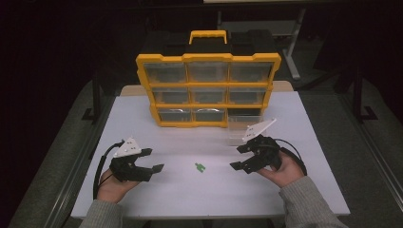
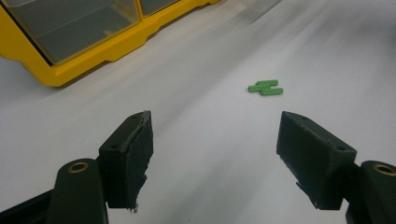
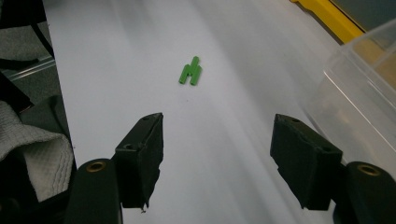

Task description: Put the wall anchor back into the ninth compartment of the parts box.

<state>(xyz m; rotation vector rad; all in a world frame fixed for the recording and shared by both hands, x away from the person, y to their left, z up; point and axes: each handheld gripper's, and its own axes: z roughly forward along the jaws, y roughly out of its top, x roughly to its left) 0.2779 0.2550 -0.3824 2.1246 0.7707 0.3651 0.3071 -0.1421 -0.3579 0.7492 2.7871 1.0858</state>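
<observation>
White table [image 1: 199, 199] takes up most of the high view, long edges running left-right, near edge at 6 o'clock where the forearms come in.

Yellow drawer organizer [image 1: 207, 90] stands upright at 12 o'clock, near the far edge, three rows of clear drawers, handle on top. Bottom-right slot is vacant. Clear drawer [image 1: 243, 128] sits on the table just in front of that corner, at about 1 o'clock from centre, apart from the cabinet.

Left gripper [image 1: 152, 160] at 8 o'clock, hand under it, palm low on the table, jaws pointing right toward centre. Jaws spread wide, nothing between them; left gripper view confirms bare table in the gap.

Right gripper [image 1: 241, 156] at 4 o'clock, hand cupped beneath, jaws pointing left toward centre, body just below the clear drawer's near wall. Jaws spread, nothing between the pads.

Small green part [image 1: 200, 167] lies flat on the table near centre, slightly toward 6 o'clock, between the two grippers and touching neither. It's ahead of both jaw pairs in each gripper view.

Open tabletop all around the part; clear room to both side edges and near edge.
</observation>
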